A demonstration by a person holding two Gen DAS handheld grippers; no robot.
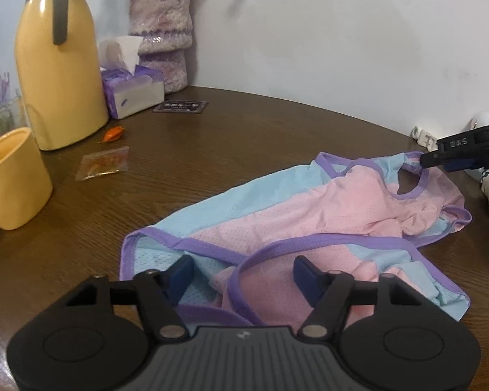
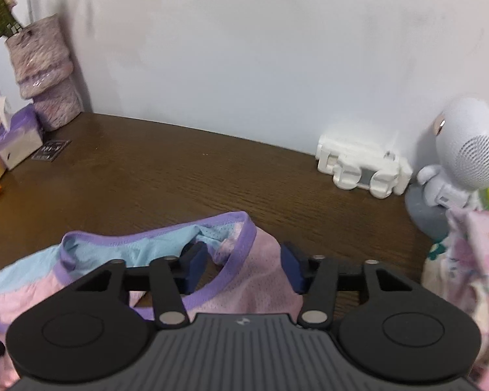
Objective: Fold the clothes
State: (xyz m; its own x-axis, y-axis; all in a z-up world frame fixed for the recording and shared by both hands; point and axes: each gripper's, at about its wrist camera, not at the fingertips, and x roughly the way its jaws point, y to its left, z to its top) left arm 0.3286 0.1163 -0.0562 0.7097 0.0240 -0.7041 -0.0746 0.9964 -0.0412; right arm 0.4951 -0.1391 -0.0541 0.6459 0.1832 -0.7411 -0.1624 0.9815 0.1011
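Garment (image 1: 313, 208), a pink and blue mesh top with purple trim, lies crumpled on the bench (image 1: 212, 143). My left gripper (image 1: 241, 273) stands spread over the near hem, pads clear of the cloth. My right gripper (image 2: 243, 264) straddles the neckline trim, not yet pinching. I judge each should pinch one edge only, then draw the top flat before folding.

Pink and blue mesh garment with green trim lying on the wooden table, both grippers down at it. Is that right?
Not quite: the trim is purple, as the left wrist view shows. The rest holds: the pink and blue garment lies on the wooden table, with the left gripper and right gripper at it.
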